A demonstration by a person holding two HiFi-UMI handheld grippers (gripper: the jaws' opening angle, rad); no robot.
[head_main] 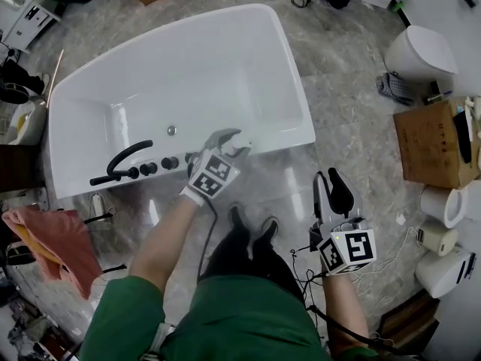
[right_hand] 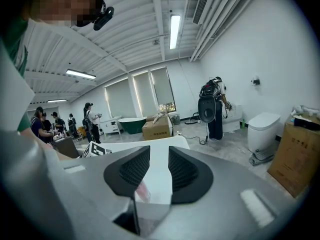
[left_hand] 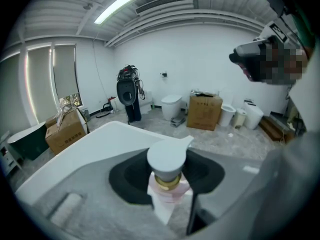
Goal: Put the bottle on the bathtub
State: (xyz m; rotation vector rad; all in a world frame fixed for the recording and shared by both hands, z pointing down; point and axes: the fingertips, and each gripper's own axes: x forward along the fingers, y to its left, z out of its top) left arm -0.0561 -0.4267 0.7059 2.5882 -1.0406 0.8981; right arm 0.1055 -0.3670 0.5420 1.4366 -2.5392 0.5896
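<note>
The white bathtub (head_main: pixel 294 77) fills the upper middle of the head view. My left gripper (head_main: pixel 231 143) hovers over its front rim, just right of the black taps. It is shut on a bottle (left_hand: pixel 167 156) with a white pump cap, a gold collar and a pink body, standing upright between the jaws above the tub's white rim (left_hand: pixel 95 144). My right gripper (head_main: pixel 329 180) is held lower right over the floor, away from the tub, black jaws a little apart with nothing between them. In the right gripper view (right_hand: pixel 159 166) the white tub (right_hand: pixel 150 146) shows through the gap.
A black faucet (head_main: pixel 120 164) and knobs (head_main: pixel 159 164) sit on the tub's front ledge. A toilet (head_main: pixel 419 51), a cardboard box (head_main: pixel 436 141) and white bins (head_main: pixel 443 201) stand at the right. An orange-pink cloth (head_main: pixel 56 239) hangs at the left. Cables trail on the marble floor.
</note>
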